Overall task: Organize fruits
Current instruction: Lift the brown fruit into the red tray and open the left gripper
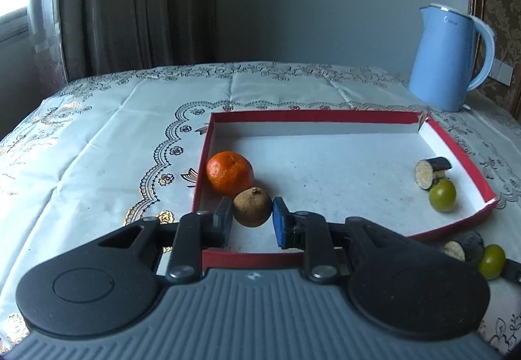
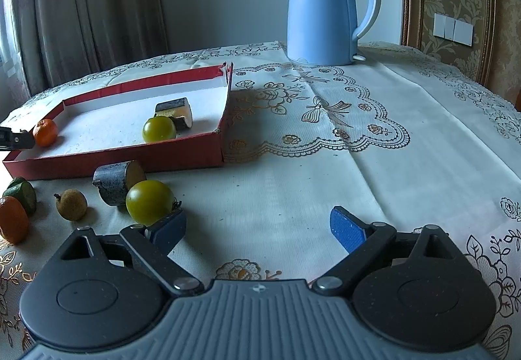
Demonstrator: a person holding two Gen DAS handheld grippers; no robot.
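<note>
A red-rimmed white tray [image 1: 325, 115] lies on the table. In its near left corner an orange mandarin [image 1: 230, 173] sits beside a brown round fruit [image 1: 252, 207]. My left gripper [image 1: 252, 220] stands around the brown fruit, with the pads close to its sides; I cannot tell if they touch it. At the tray's right end lie a dark cut piece [image 1: 431, 171] and a green fruit [image 1: 442, 195]. My right gripper [image 2: 259, 228] is open and empty over the cloth, its left finger next to a green fruit [image 2: 149, 202] outside the tray.
A blue kettle [image 2: 320, 8] stands at the back of the table. In front of the tray [image 2: 114, 158] lie a dark cut piece [image 2: 119, 181], a brown fruit [image 2: 71, 204], an orange fruit [image 2: 13, 219] and a dark green piece [image 2: 21, 195].
</note>
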